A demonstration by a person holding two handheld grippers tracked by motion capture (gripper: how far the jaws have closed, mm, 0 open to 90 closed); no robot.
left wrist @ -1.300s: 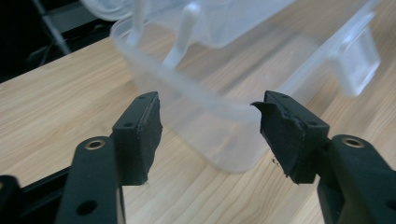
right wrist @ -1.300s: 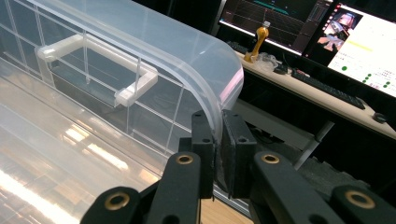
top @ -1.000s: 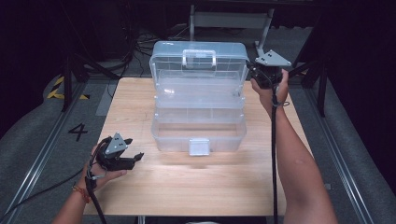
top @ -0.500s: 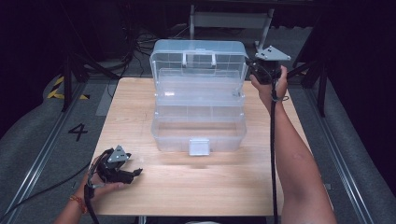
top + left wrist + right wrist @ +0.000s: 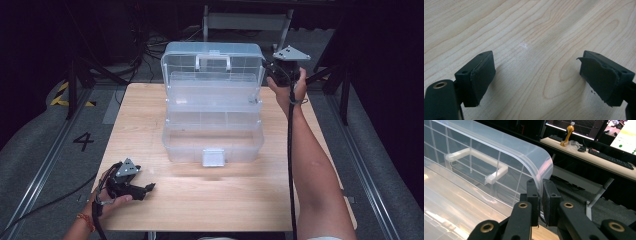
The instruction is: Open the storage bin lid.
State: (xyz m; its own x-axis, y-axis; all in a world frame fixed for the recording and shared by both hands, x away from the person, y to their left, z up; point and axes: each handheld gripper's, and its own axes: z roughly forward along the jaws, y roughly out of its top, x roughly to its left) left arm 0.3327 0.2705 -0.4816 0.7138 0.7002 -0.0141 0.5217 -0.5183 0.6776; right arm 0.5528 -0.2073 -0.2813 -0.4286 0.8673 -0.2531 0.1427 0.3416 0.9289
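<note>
1. The clear box [image 5: 212, 107] at the table's [image 5: 150, 115] middle is already opened, its lid [image 5: 499, 162] clamped by the right gripper [image 5: 541, 195].
2. The left gripper [image 5: 536, 80] (near left, jaws just widened, nothing between) is left idle; the next step is probably the trays.

Clear plastic toolbox [image 5: 212, 112], lid raised upright, mid-table

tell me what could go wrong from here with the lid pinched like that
1. The right gripper is shut on just the thin edge of the clear storage box's lid, near its corner; the smooth plastic could slip out and the lid drop shut.
2. The left gripper, jaws open with nothing between them, sits low over the wooden table, far from the box, so nothing steadies the base if the lid is pulled.
</note>
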